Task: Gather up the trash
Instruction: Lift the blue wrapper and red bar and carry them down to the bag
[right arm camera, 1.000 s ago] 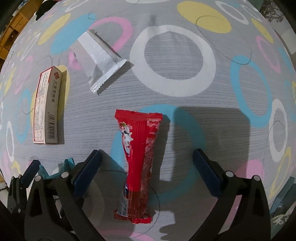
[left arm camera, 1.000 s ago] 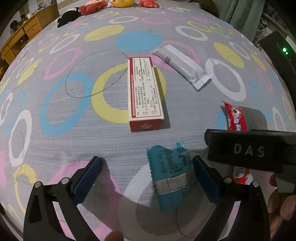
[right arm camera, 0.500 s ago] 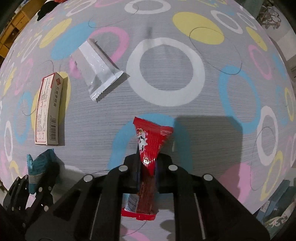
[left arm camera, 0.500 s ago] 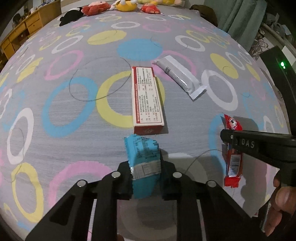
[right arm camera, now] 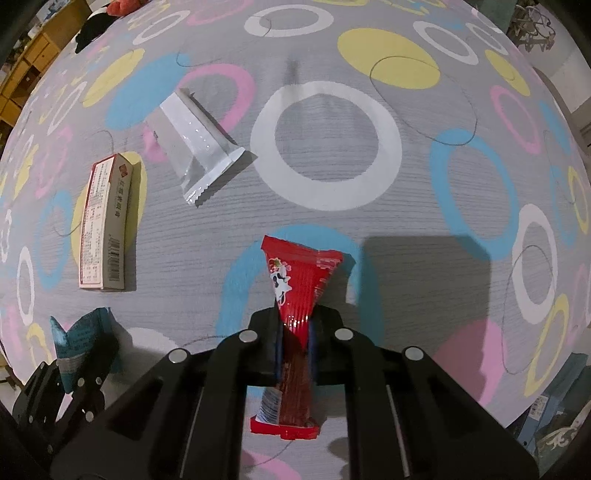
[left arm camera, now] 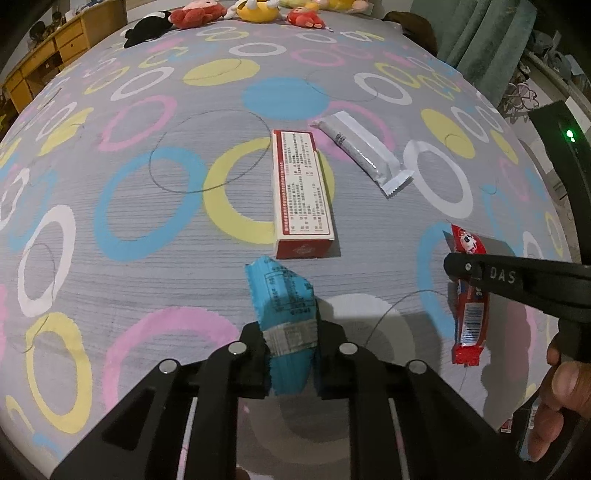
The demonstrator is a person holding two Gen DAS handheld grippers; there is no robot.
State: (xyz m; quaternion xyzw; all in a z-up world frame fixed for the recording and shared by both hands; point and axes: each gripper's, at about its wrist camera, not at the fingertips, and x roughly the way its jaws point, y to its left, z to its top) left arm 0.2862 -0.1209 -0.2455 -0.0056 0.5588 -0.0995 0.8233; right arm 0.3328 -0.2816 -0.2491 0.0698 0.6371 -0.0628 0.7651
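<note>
My left gripper [left arm camera: 291,341] is shut on a blue wrapper [left arm camera: 284,295] and holds it above the patterned bedspread. My right gripper [right arm camera: 294,338] is shut on a red wrapper [right arm camera: 295,284], also lifted; it shows at the right of the left wrist view [left arm camera: 469,295]. The blue wrapper shows at the lower left of the right wrist view [right arm camera: 79,338]. A red and white carton [left arm camera: 301,192] lies flat just beyond the blue wrapper. A white wrapper [left arm camera: 364,153] lies to the carton's far right.
The bedspread [left arm camera: 147,206] is grey with coloured rings. Plush toys [left arm camera: 258,9] line its far edge. A wooden dresser [left arm camera: 48,55] stands at the far left, green curtains [left arm camera: 487,33] at the far right. Items lie on the floor past the bed's right edge [right arm camera: 554,424].
Both grippers closed from open onto their wrappers, the left on the blue one, the right on the red one, and have lifted them off the bedspread.
</note>
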